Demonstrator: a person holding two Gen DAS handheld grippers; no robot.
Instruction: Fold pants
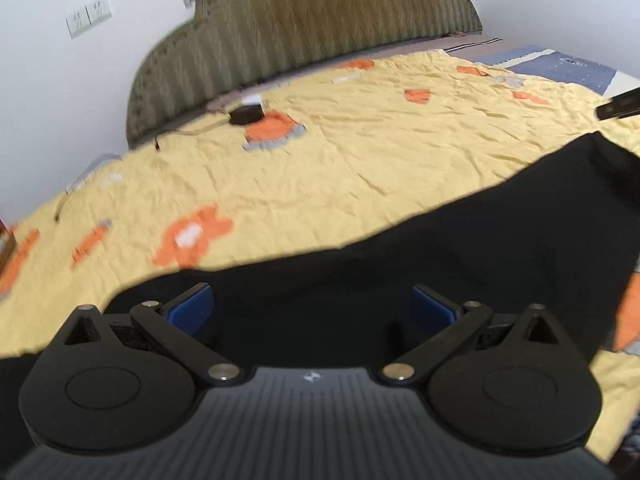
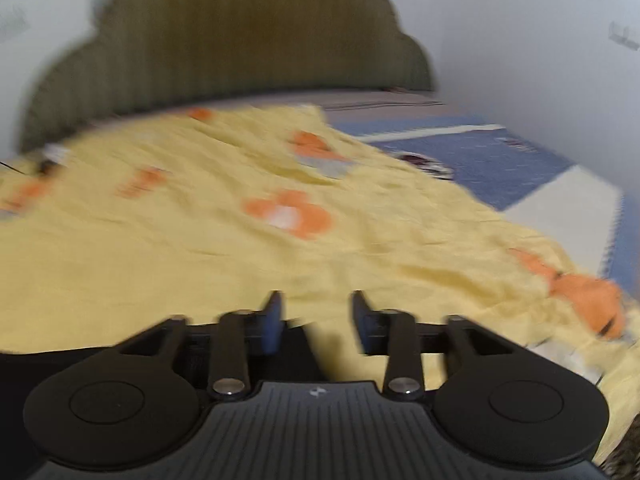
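We're in a home bedroom here: a bed (image 1: 360, 148) spread with a crumpled yellow sheet (image 2: 180, 248) printed in orange, a scalloped olive padded headboard (image 1: 304, 28) against the white wall (image 1: 60, 92), and wall sockets (image 1: 89, 16) beside it.

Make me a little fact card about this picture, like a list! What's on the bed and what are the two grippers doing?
Place: bed with a green headboard
Cover: yellow blanket with orange patterns
Clothing: black pants lying on the blanket
Left gripper: open wide, over the pants, holding nothing
Right gripper: open, at the pants' edge, holding nothing
Other item: small black box with a cord near the headboard
Folding: no grip taken yet
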